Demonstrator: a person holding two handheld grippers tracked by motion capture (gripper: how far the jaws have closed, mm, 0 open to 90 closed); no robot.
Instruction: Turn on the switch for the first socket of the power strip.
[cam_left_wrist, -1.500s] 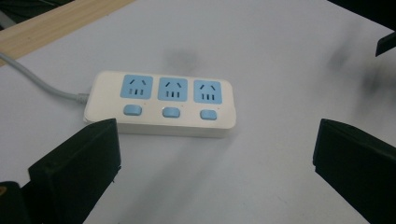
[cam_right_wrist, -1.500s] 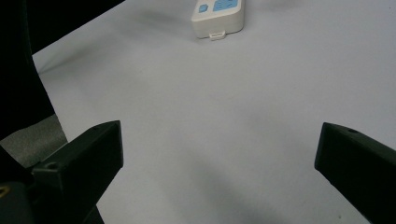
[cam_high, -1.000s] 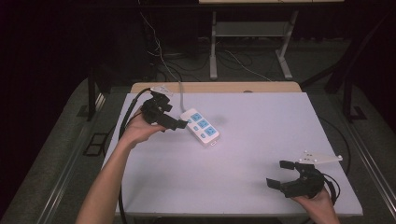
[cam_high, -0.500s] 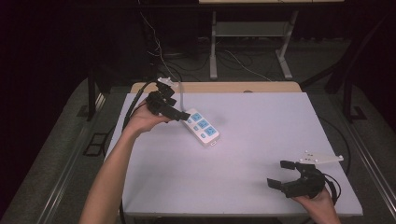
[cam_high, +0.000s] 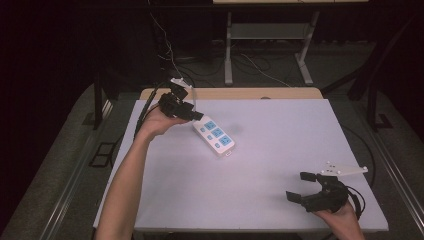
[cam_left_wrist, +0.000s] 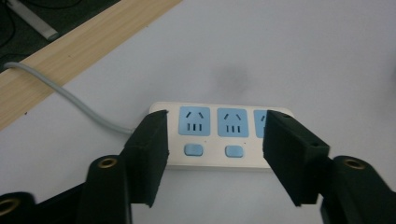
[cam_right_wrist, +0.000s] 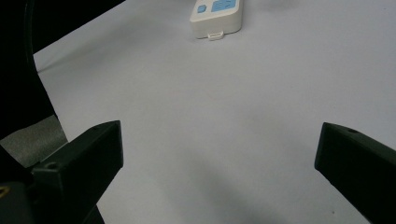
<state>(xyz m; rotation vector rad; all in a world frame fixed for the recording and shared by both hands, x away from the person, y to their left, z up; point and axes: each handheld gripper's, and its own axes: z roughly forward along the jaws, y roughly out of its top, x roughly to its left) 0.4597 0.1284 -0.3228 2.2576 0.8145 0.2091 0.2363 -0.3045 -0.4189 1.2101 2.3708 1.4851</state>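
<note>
White plastic, blue sockets: the power strip (cam_high: 214, 135) lies at the table's (cam_high: 260, 200) far left, long axis slanting toward the near right. The left gripper (cam_left_wrist: 212, 140) hovers just over its corded end, jaws parted astride it. The right gripper (cam_high: 306, 186) waits well apart, gaping.

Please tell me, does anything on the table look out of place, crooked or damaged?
Nothing looks damaged or spilled. The white power strip lies flat but at a diagonal to the table edges, its grey cable running off the far edge. The left gripper is open above it; the right gripper is open, far from it.
</note>
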